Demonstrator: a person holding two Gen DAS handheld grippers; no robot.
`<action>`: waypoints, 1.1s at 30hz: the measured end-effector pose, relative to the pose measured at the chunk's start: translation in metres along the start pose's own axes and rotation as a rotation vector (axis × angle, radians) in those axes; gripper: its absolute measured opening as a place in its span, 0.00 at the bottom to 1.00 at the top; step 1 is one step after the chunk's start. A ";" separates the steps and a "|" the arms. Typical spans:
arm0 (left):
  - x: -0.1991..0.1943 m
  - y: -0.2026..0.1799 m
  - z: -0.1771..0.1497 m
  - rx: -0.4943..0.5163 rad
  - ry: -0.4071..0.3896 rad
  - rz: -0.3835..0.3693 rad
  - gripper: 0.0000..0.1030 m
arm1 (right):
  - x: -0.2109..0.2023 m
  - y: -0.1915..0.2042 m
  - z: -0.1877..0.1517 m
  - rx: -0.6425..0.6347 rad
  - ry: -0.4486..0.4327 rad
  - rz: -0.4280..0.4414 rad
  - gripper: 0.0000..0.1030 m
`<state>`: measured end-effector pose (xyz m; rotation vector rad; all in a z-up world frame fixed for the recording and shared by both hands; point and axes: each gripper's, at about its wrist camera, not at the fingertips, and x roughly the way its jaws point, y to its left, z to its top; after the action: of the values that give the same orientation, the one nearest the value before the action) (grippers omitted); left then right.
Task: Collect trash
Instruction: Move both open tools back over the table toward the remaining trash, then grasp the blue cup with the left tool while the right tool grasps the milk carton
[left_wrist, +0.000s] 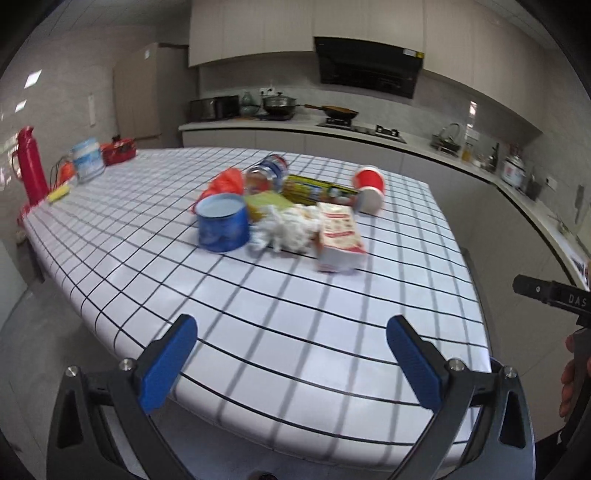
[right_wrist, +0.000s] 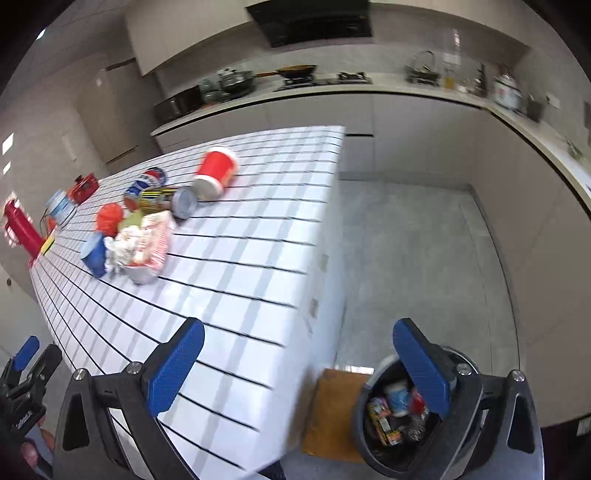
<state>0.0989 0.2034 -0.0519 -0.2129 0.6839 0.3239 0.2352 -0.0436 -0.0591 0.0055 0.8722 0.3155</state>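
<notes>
A pile of trash lies mid-table on the white checked cloth (left_wrist: 295, 332): a blue cup (left_wrist: 221, 227), crumpled white paper (left_wrist: 284, 229), a red-and-white carton (left_wrist: 340, 236), a tipped red cup (left_wrist: 369, 188), a can (left_wrist: 267, 173), a yellow tube (left_wrist: 321, 190) and an orange bag (left_wrist: 227, 182). My left gripper (left_wrist: 291, 362) is open and empty over the table's near edge. My right gripper (right_wrist: 299, 365) is open and empty, above the table's corner and a black bin (right_wrist: 391, 439) that holds several wrappers. The pile also shows in the right wrist view (right_wrist: 136, 236).
A red thermos (left_wrist: 31, 166), a clear jar (left_wrist: 88, 160) and a red box (left_wrist: 118, 149) stand at the table's far left. A brown board (right_wrist: 332, 413) lies on the floor beside the bin. Kitchen counters (right_wrist: 369, 88) run behind and to the right.
</notes>
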 end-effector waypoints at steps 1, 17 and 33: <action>0.006 0.011 0.003 -0.018 0.004 0.003 1.00 | 0.004 0.011 0.004 -0.011 -0.001 0.007 1.00; 0.064 0.087 0.030 0.007 0.026 0.005 0.87 | 0.073 0.143 0.039 -0.100 0.041 0.089 0.86; 0.122 0.097 0.060 0.053 0.084 -0.053 0.81 | 0.138 0.191 0.054 -0.137 0.125 0.061 0.74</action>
<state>0.1880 0.3391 -0.0939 -0.1943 0.7674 0.2471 0.3067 0.1827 -0.1025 -0.1157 0.9745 0.4355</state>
